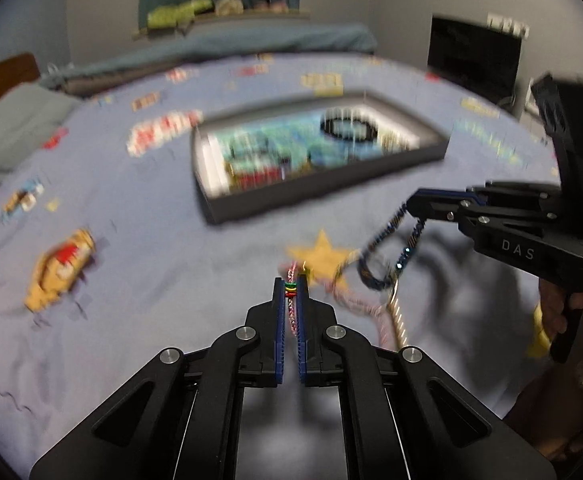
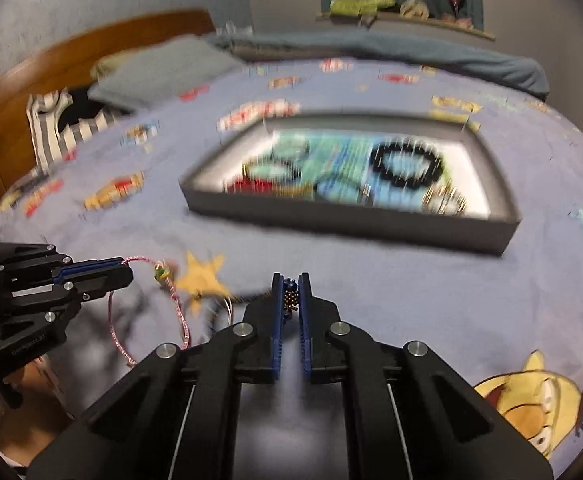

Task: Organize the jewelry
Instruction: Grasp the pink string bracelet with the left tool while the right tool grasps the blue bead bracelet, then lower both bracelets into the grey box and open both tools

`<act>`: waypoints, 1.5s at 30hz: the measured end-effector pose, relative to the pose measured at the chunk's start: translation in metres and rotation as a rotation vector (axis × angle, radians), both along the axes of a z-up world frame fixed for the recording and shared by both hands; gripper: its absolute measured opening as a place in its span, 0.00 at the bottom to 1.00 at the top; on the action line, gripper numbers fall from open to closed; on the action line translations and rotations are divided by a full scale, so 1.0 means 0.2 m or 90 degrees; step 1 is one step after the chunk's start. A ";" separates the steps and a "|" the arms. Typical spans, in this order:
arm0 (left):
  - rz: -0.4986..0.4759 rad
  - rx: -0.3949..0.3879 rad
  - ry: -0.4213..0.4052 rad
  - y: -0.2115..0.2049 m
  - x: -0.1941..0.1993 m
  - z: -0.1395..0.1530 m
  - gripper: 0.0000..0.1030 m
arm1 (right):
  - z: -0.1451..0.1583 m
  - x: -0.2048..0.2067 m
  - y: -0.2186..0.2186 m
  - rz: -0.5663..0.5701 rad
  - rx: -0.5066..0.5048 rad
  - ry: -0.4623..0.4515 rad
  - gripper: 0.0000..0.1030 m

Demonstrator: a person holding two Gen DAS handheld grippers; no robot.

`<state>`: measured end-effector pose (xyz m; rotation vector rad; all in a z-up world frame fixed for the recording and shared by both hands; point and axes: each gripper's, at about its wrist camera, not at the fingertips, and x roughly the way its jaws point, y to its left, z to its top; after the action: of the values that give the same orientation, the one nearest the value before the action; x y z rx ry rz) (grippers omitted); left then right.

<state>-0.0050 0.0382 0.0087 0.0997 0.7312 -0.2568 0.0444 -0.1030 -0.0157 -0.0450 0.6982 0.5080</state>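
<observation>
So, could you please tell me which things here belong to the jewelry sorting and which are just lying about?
Part of the job:
- pink cord bracelet, pinched in the left hand-held gripper
- dark blue beaded bracelet, pinched in the right hand-held gripper
- black tray holding sorted pieces, including a black bead bracelet

Just lying about:
- grey pillow
- striped garment
- dark monitor

dim room, heavy motion blur (fisheye edges bent), soft shadows below.

Motion-blurred tray (image 1: 323,196) contents; pink cord's (image 2: 183,320) end behind tongs.
</observation>
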 end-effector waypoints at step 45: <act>0.034 -0.019 -0.024 0.02 1.28 0.06 0.06 | 0.13 0.93 0.13 -0.032 0.023 -0.017 0.07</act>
<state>0.2508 0.0413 0.0202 0.0564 0.6914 -0.2141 0.2299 -0.0768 0.0107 0.0002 0.6623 0.4713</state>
